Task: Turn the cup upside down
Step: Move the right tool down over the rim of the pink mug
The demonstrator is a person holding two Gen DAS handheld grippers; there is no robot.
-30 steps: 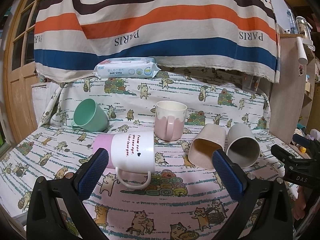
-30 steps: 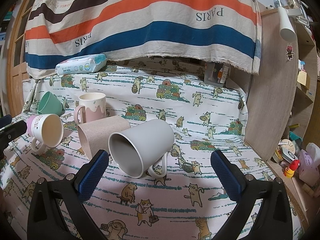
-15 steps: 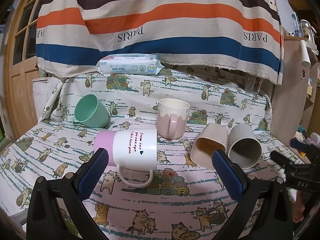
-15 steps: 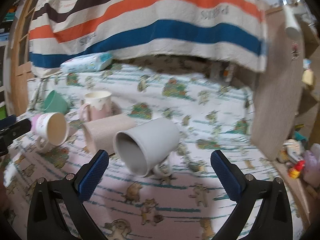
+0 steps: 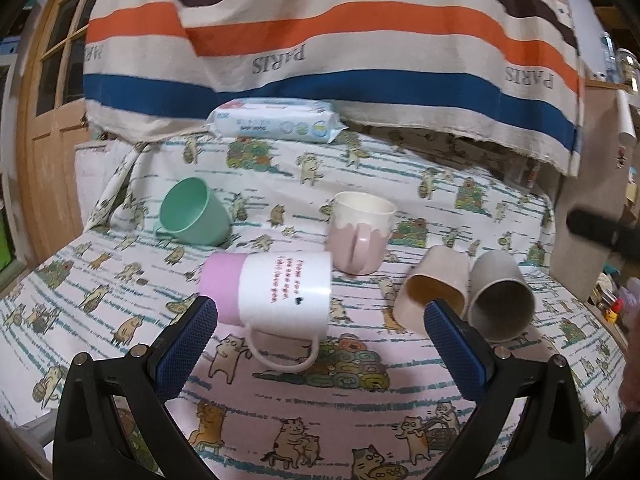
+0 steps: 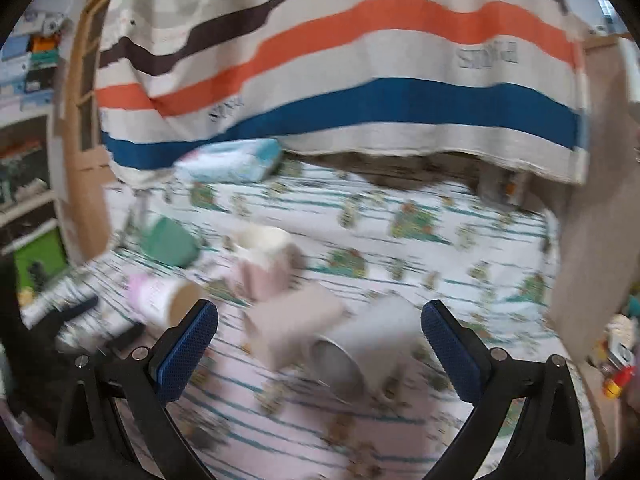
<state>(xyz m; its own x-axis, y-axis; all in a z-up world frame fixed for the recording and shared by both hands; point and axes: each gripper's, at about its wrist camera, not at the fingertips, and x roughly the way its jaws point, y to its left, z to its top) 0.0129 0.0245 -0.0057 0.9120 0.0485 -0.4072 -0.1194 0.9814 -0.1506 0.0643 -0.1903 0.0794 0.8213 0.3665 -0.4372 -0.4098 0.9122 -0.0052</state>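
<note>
Several cups rest on a cat-print cloth. A white and pink mug (image 5: pixel 276 290) with red writing lies on its side, handle toward me, just beyond my open left gripper (image 5: pixel 320 344). A pink drip-glaze mug (image 5: pixel 360 236) stands upright behind it. A beige cup (image 5: pixel 434 298) and a grey cup (image 5: pixel 502 302) lie on their sides at the right. A green cup (image 5: pixel 194 214) lies tilted at the left. My right gripper (image 6: pixel 320 344) is open and empty above the grey cup (image 6: pixel 368 344) and the beige cup (image 6: pixel 292 324); that view is blurred.
A pack of baby wipes (image 5: pixel 276 120) lies at the back under a hanging striped cloth (image 5: pixel 328 40). A wooden door (image 5: pixel 48 120) stands at the left and a board panel (image 5: pixel 584 220) at the right. The cat-print cloth (image 5: pixel 320 408) spreads toward me.
Both grippers have risen and pulled back a little. The right gripper has swung left and its view is now blurred. The cups have not moved.
</note>
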